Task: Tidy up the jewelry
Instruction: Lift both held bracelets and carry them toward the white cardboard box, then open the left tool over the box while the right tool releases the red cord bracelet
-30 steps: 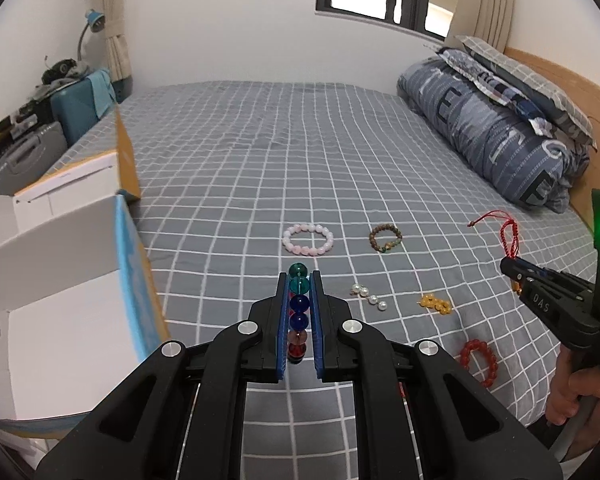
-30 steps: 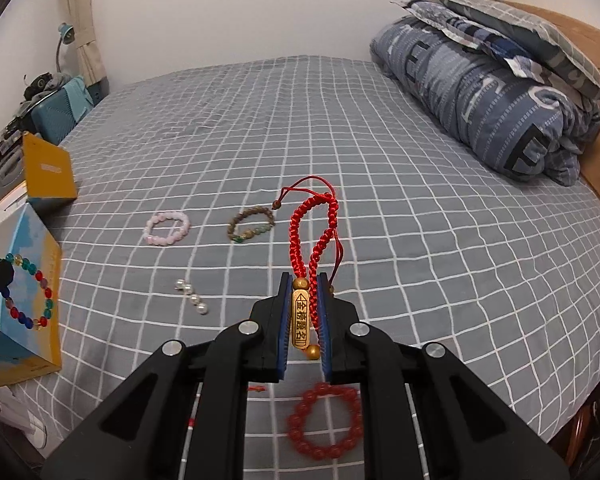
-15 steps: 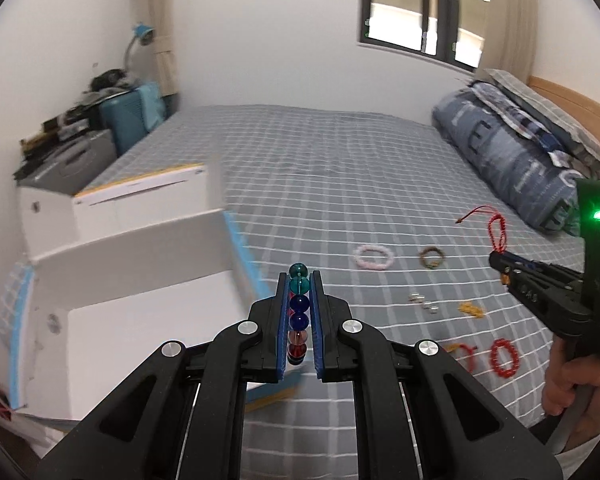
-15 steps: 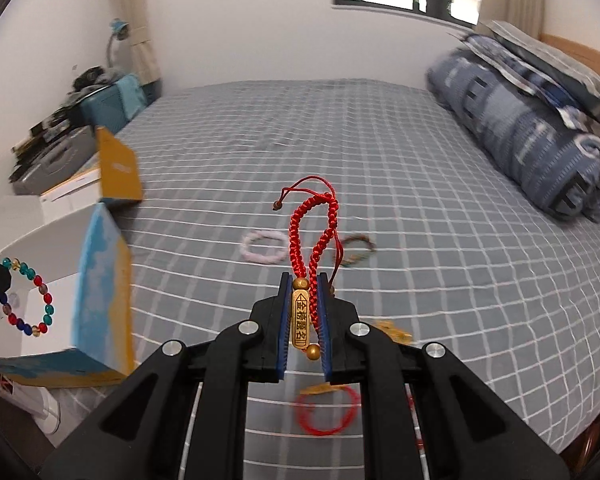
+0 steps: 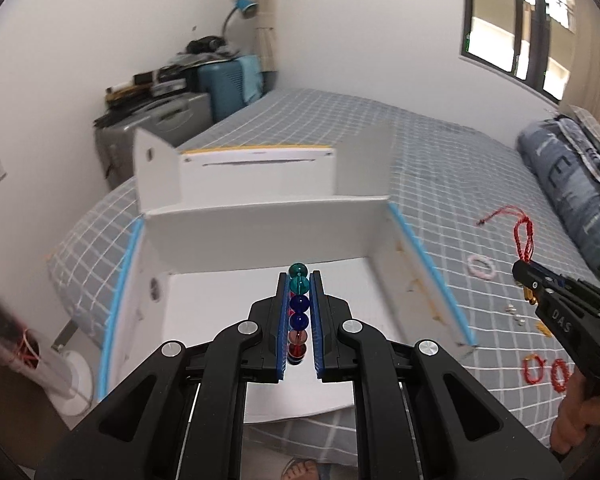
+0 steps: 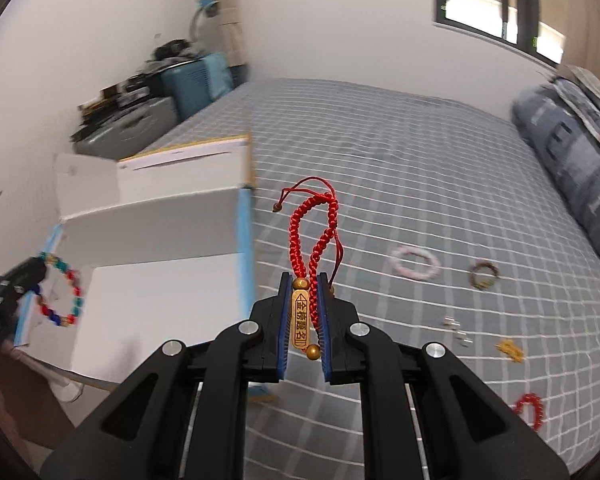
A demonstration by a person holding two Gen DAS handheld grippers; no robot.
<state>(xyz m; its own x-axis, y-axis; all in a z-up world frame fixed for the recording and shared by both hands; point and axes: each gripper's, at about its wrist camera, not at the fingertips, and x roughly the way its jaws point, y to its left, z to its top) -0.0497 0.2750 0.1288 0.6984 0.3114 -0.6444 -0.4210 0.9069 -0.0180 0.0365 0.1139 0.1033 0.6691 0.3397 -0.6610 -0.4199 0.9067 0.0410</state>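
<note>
Left gripper [image 5: 299, 312], clamped on multicoloured bead bracelet [image 5: 299, 316], now over open white box [image 5: 380, 240], off the bedspread. Ready for release. Right gripper [image 6: 303, 312], beside box, gripping red cord bracelet [image 6: 314, 232].

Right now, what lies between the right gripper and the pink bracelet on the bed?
In the right wrist view, only bare checked bedspread lies between the right gripper, shut on the red cord bracelet, and the pink bracelet.

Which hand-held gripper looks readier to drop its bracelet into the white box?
Left. The left hand-held gripper holds the multicolored bead bracelet directly over the open white box; the right hand-held gripper holds its red cord bracelet over the bedspread beside it.
</note>
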